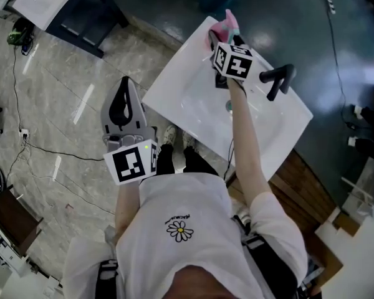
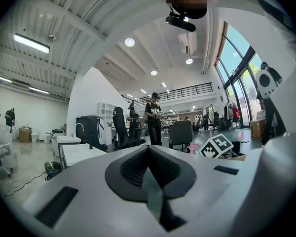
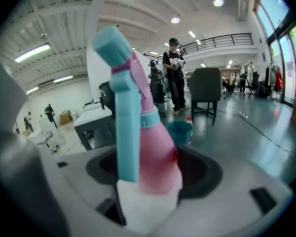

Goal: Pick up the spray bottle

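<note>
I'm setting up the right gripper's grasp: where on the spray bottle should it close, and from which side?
Likely the pink body of the bottle, below the teal collar, coming from the person's side: it stands at the far corner of the sink. The teal trigger hangs on that side, so clamp across the body behind it.

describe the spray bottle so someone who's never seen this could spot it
Find the white washbasin with the black tap. At its far corner, between the right gripper's open jaws, stands the spray bottle: the only pink thing there, with a teal trigger head.
</note>
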Demonstrator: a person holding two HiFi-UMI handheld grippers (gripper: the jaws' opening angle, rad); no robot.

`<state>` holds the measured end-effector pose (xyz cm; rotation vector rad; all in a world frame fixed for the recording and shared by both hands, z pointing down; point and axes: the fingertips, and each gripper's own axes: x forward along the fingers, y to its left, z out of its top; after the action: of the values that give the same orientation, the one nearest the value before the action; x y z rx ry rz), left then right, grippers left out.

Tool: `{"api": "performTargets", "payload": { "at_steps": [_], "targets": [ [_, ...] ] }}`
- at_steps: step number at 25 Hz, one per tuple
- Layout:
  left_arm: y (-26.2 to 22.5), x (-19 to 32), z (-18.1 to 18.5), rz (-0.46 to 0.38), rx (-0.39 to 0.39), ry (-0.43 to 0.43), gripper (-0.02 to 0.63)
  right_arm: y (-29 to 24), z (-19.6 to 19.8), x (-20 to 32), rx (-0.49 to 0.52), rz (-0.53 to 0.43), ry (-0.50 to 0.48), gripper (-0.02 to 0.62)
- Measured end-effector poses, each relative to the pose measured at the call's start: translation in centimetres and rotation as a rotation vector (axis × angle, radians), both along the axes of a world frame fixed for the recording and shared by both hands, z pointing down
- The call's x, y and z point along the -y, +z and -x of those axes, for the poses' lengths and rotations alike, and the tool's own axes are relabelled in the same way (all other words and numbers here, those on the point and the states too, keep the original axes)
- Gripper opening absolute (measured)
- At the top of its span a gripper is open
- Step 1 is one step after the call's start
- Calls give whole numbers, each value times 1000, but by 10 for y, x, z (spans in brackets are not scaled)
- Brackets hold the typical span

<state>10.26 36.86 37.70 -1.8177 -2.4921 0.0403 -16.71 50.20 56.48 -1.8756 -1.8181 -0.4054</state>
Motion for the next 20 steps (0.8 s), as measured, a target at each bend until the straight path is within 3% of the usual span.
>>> {"api": "performTargets", "payload": {
  "at_steps": [5, 20],
  "targets": [
    [3, 0, 0, 4, -6, 6, 18, 9, 1, -1, 53, -14, -6, 305],
    [-7, 2, 1, 32, 4, -7, 18, 7, 3, -1, 58, -7, -6, 305]
  ]
}}
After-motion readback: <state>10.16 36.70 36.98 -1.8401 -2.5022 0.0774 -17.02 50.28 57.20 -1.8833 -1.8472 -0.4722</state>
